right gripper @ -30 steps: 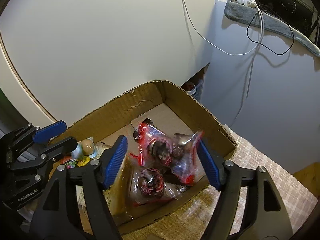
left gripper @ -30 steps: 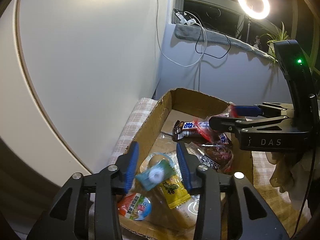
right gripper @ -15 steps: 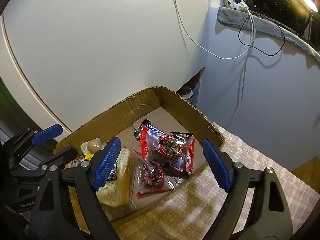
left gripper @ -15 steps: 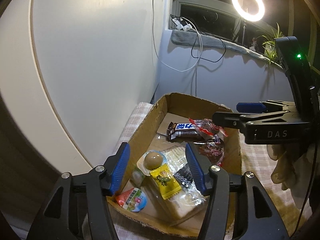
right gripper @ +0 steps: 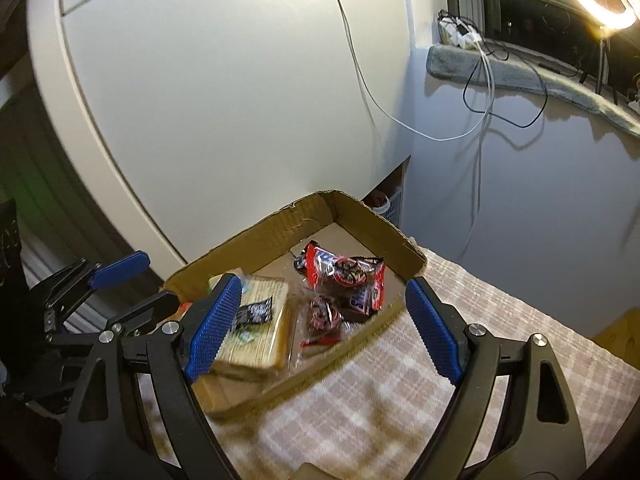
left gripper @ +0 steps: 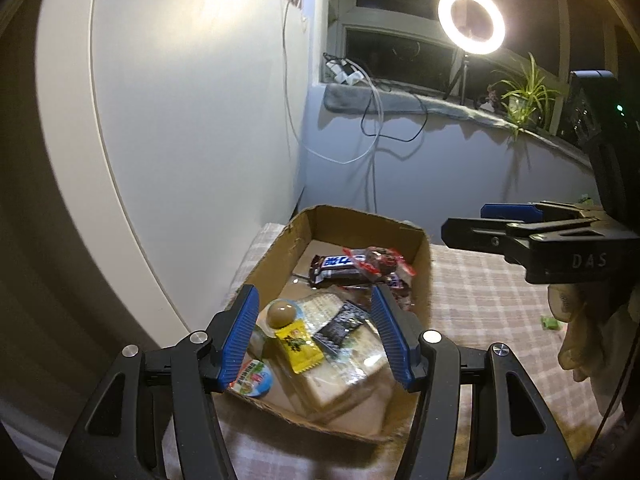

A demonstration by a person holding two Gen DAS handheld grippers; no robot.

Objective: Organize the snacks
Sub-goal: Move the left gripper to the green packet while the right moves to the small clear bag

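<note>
Grippers empty, snacks dropped in the box

Release is the news here. A second ago our left gripper (left gripper: 314,334) was pinched on a small teal-wrapped snack and our right gripper (right gripper: 322,330) hung over the red packets; now both sets of jaws stand wide apart with nothing between them, and both have drawn back toward us, above the near end of the cardboard box (left gripper: 424,264). We can no longer pick out the teal snack for certain among the pile.

Everything we handle now lies inside the box. At the near end a wrapped sandwich (left gripper: 344,364) takes up most of the floor, with a yellow packet (left gripper: 299,345) and a black sachet (left gripper: 340,326) lying on top of it. A brown egg-shaped sweet (left gripper: 282,313) sits just to their left, and a round red-and-blue lidded cup (left gripper: 252,378) rests in the near left corner. At the far end a dark chocolate bar (left gripper: 338,266) lies across the floor, touching a red-edged clear packet (left gripper: 380,262); the right view shows a second such packet (right gripper: 324,314) nearer to us.

One small green item (left gripper: 550,323) lies out on the checked cloth (left gripper: 480,304), well right of the box. We judge the sorting close to done: if that item is a snack, it is the one left to fetch, and our right gripper is the nearer.
</note>
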